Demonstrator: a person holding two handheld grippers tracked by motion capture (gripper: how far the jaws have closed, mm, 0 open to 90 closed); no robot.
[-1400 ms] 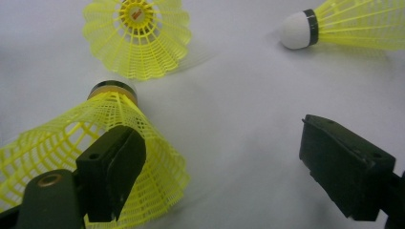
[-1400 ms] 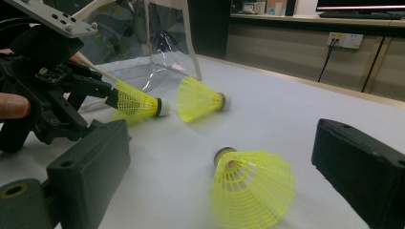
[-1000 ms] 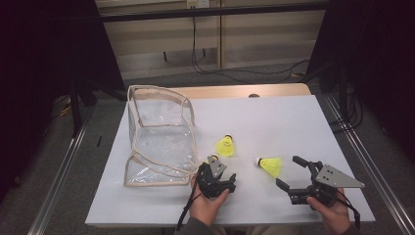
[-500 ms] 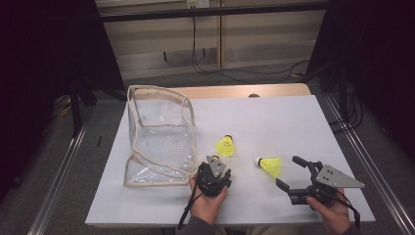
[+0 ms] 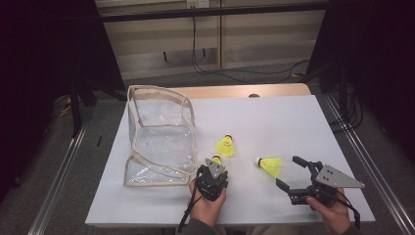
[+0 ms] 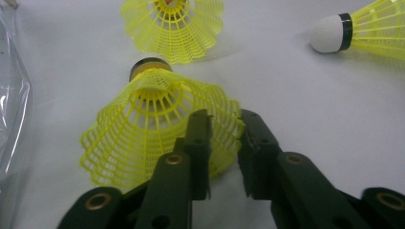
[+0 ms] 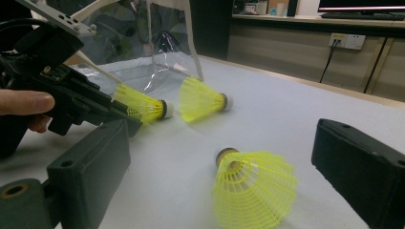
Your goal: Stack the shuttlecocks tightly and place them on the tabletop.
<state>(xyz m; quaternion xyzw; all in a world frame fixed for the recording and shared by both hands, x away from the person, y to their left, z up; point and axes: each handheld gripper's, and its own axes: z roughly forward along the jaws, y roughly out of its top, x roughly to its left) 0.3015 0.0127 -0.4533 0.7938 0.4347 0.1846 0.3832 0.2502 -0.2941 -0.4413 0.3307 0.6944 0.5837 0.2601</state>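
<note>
Left gripper view: left gripper (image 6: 224, 143) jaws have just been closing, now pinching the nearest shuttlecock (image 6: 157, 129) by its skirt rim, beside the clear bag (image 5: 159, 137); pickup looks ready. Right gripper (image 5: 296, 174) spread.

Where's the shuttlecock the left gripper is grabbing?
In the high view, the shuttlecock lies on the table's near-left, beside the clear bag, its skirt pinched by the left gripper.

My left gripper (image 5: 214, 169) points to 12 o'clock, jaws just closing to a narrow gap, while my right gripper (image 5: 289, 173), off at 3 o'clock, aims toward 10 o'clock, jaws spread wide.
</note>
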